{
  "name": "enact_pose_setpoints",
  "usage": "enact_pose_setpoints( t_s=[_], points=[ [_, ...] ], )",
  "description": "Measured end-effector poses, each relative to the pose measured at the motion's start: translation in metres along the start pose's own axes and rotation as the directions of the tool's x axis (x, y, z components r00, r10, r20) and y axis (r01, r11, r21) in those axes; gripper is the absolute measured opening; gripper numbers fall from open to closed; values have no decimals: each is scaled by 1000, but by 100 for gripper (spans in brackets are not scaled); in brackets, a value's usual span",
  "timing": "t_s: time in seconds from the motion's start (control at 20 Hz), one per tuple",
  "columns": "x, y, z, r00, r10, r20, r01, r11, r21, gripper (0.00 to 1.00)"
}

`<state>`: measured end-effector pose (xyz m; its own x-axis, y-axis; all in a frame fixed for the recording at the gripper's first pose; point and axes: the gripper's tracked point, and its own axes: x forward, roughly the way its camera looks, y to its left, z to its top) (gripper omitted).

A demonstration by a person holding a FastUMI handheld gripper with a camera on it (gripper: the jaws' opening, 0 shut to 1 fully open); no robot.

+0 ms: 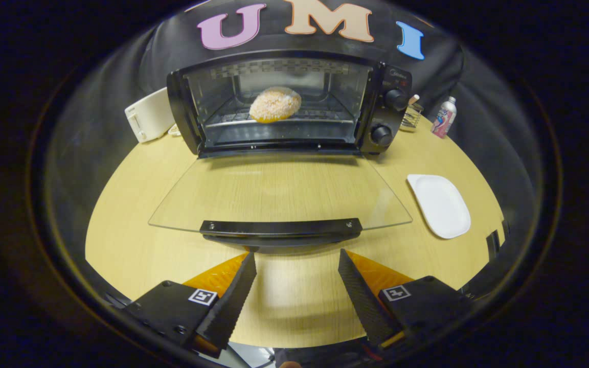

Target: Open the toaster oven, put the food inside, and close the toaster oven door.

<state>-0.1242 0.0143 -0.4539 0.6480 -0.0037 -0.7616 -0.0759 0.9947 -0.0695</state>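
The black toaster oven stands at the far side of the wooden table. Its glass door lies folded down flat toward me, and the door's black handle sits just ahead of my fingertips. A round, golden, crumb-coated piece of food rests on the rack inside the oven. My gripper is open, its two dark serrated fingers spread apart just short of the handle, with nothing between them.
An empty white plate lies on the table to the right of the door. A white toaster stands left of the oven. A small bottle and a wire rack sit at the oven's right.
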Motion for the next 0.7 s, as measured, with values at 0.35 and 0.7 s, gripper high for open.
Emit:
enact_pose_setpoints(
  t_s=[0.35,0.7],
  points=[
    [-28,0,65,989,21,145,-22,1000,4,100],
    [-28,5,147,960,28,278,-46,997,61,100]
  ],
)
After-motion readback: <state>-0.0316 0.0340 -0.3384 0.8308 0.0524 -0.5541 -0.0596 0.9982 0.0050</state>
